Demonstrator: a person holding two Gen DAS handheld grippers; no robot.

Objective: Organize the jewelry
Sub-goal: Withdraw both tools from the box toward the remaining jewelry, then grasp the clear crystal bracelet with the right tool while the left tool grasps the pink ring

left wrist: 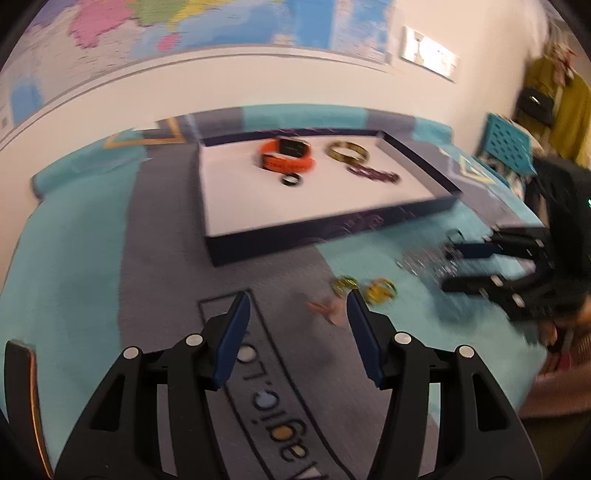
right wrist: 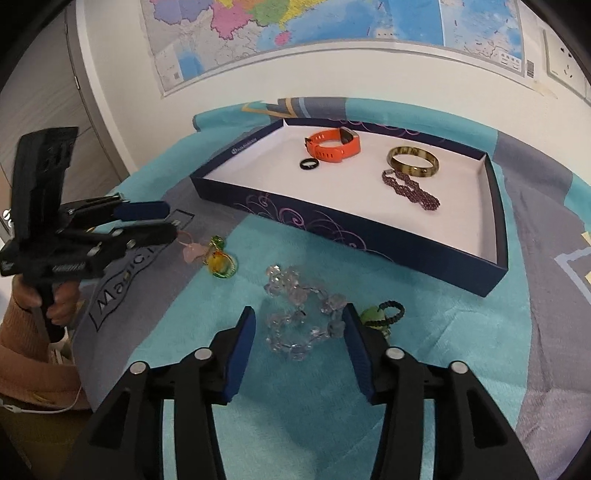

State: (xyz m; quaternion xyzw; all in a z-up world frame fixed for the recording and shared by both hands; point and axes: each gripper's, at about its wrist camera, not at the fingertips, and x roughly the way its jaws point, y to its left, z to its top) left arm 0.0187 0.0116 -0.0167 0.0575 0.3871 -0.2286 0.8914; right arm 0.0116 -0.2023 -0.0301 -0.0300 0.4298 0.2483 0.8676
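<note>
A dark blue tray [right wrist: 369, 236] with a white floor holds an orange watch band [right wrist: 332, 146], a black ring [right wrist: 308, 164], a brown-gold bangle [right wrist: 413, 161] and a purple bead chain [right wrist: 412, 188]. On the cloth in front of it, a clear crystal bracelet [right wrist: 299, 295] lies between the fingers of my right gripper [right wrist: 299, 313], which is open with its pads off the beads. A yellow-green ring [right wrist: 220, 264] and a pink charm [right wrist: 190, 251] lie further left. My left gripper [left wrist: 296, 297] hovers open and empty just short of the pink charm [left wrist: 328, 310].
A green piece with a black bead loop [right wrist: 382, 314] lies by the right finger. The teal and grey cloth [right wrist: 184, 350] covers the table. A map hangs on the wall [right wrist: 332, 26] behind the tray. A hand [right wrist: 55, 302] grips the left tool's handle.
</note>
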